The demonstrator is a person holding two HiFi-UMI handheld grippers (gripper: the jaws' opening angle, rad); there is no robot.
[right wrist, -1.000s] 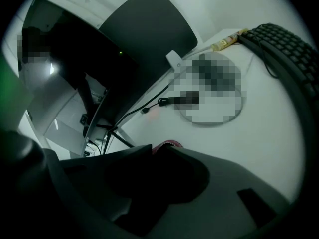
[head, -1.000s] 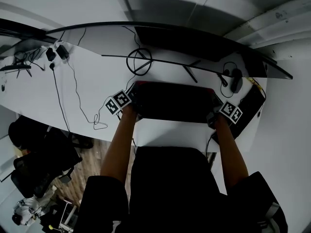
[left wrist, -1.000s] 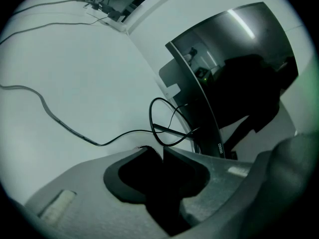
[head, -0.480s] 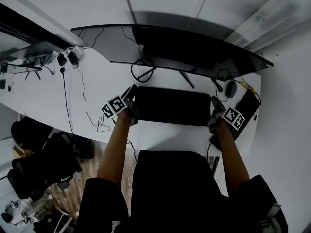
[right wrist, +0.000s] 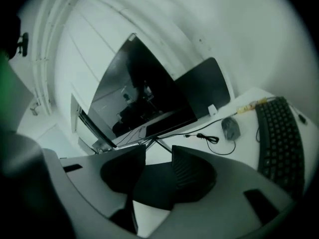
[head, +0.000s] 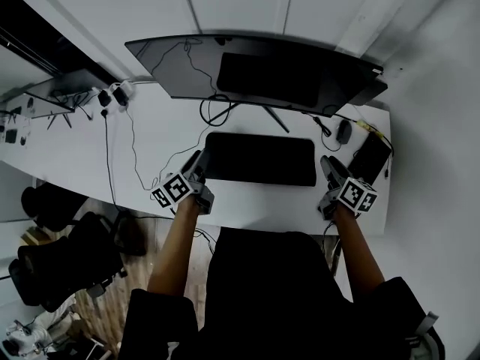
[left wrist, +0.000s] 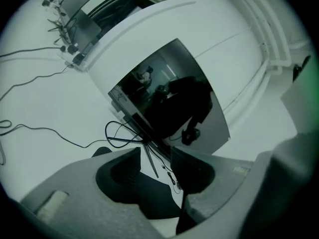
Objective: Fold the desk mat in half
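The black desk mat [head: 260,159] lies flat on the white desk [head: 255,201] in front of the monitor, as a narrow folded rectangle. My left gripper [head: 199,158] hovers just off the mat's left end, jaws apart with nothing gripped. At the mat's right end my right gripper [head: 327,163] is likewise open and empty. In the left gripper view the mat [left wrist: 149,195] shows on the desk below the gap of the left gripper [left wrist: 155,156]. The right gripper view has the mat [right wrist: 154,185] lying under the parted jaws of the right gripper [right wrist: 158,153].
A wide curved monitor [head: 255,73] stands behind the mat, with a cable coil [head: 216,111] at its foot. A mouse [head: 343,131] and a black keyboard [head: 370,158] sit at the right. Loose cables [head: 135,163] trail over the left desk. An office chair [head: 60,253] stands lower left.
Both grippers have opened, let go of the mat's ends and drawn back toward the person. The mat now lies flat on its own.
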